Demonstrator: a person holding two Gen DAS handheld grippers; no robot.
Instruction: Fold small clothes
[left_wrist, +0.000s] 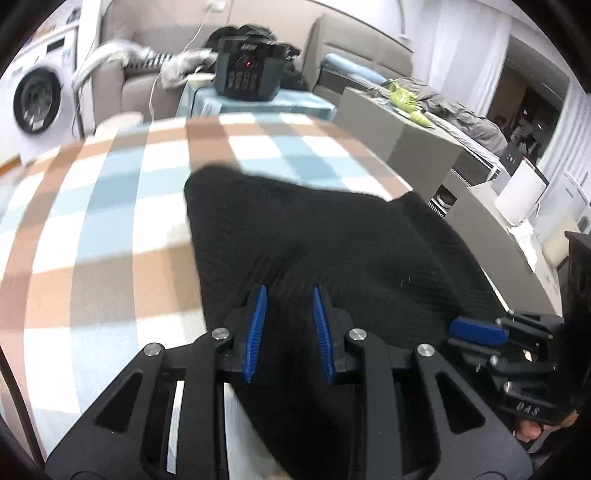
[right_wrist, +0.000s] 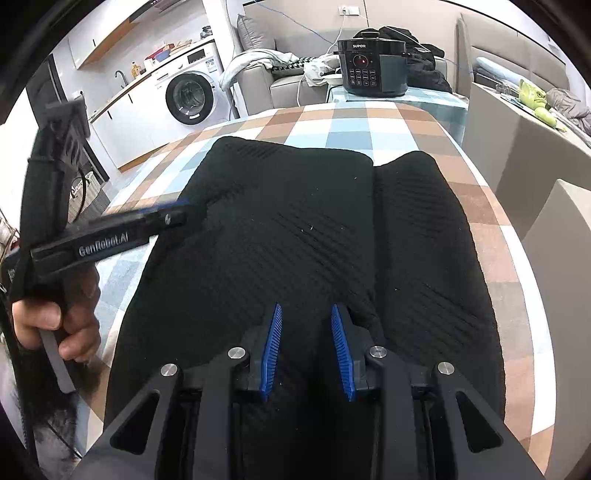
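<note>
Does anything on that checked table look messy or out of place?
Nothing is spilled or damaged. The black knit garment on the checked tablecloth lies unevenly: one flap is folded over, leaving a crooked seam off centre.

"supor" on cooker (right_wrist: 373, 68), "genrobot.ai" on left gripper (right_wrist: 177, 218)

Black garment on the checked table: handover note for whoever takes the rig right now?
Left gripper: over the garment's left side, cloth between narrowly parted jaws and creases running to them. Likely a pinch, not certain.
Right gripper: at the near edge, jaws narrowly apart over cloth, grip unclear.
Black garment: spread flat on the checked table, with a lengthwise fold line on its right.
Done: laid out, perhaps one side fold.
Left: remaining folds.
</note>
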